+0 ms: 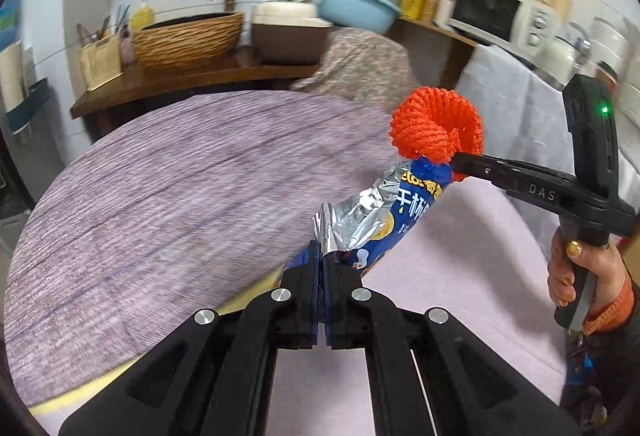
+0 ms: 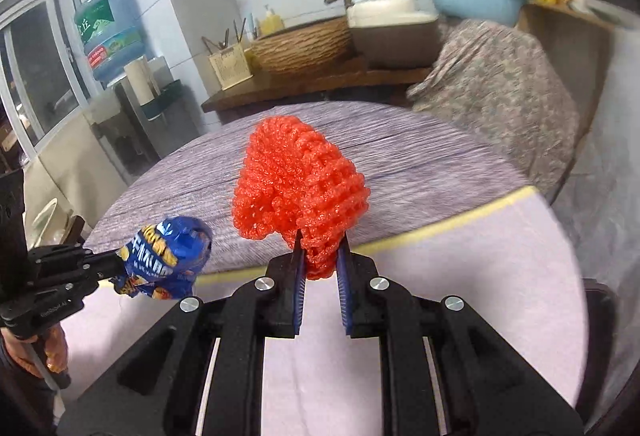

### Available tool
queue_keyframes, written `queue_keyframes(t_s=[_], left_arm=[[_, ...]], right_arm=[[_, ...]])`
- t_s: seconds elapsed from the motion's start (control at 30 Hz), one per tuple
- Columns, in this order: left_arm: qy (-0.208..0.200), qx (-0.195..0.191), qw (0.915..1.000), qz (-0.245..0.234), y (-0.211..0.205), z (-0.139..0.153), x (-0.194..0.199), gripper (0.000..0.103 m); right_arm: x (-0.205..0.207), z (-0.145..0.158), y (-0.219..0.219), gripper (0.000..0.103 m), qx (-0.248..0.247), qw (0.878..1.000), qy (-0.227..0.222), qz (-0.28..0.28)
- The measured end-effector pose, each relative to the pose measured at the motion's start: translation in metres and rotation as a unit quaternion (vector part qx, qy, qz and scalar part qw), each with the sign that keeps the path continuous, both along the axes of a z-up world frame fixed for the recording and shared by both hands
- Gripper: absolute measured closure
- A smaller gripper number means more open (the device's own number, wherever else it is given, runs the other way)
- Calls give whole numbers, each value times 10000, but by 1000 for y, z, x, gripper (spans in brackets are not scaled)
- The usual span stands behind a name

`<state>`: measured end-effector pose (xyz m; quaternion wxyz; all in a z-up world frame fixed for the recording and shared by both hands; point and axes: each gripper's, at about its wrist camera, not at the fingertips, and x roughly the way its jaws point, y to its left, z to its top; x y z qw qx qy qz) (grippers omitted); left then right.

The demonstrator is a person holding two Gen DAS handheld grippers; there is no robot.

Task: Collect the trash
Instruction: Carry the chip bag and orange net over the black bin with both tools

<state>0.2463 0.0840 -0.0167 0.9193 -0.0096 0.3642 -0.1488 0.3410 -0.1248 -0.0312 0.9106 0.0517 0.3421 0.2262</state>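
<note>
My left gripper (image 1: 321, 256) is shut on a blue and silver foil snack wrapper (image 1: 376, 212), held in the air above the table. My right gripper (image 2: 320, 256) is shut on a red foam fruit net (image 2: 298, 188), also held above the table. In the left wrist view the red net (image 1: 436, 124) sits just past the wrapper's far end, pinched by the right gripper (image 1: 460, 161). In the right wrist view the wrapper (image 2: 164, 256) is at the lower left, held by the left gripper (image 2: 114, 262).
A round table with a purple-grey cloth (image 1: 160, 196) and a pale pink mat (image 1: 460, 276) lies below. Behind it a wooden counter (image 1: 192, 76) carries a wicker basket (image 1: 188, 38), a sink and a blue basin (image 1: 356, 8). A microwave (image 1: 496, 12) stands at right.
</note>
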Motion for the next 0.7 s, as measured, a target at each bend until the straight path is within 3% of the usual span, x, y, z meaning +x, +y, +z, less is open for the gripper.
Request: queue_keyframes(t_s=[0.3, 0.5, 0.7], left_arm=[[-117, -270, 9970, -720, -75, 9, -34, 100], [-117, -318, 9922, -1201, -130, 5, -47, 100], [60, -319, 9863, -1618, -184, -6, -47, 100]], right_arm=[[-71, -2, -93, 88, -207, 9974, -359, -581], [-126, -8, -158, 88, -524, 9882, -657, -1283], [-158, -31, -223, 88, -279, 9779, -433, -2028]])
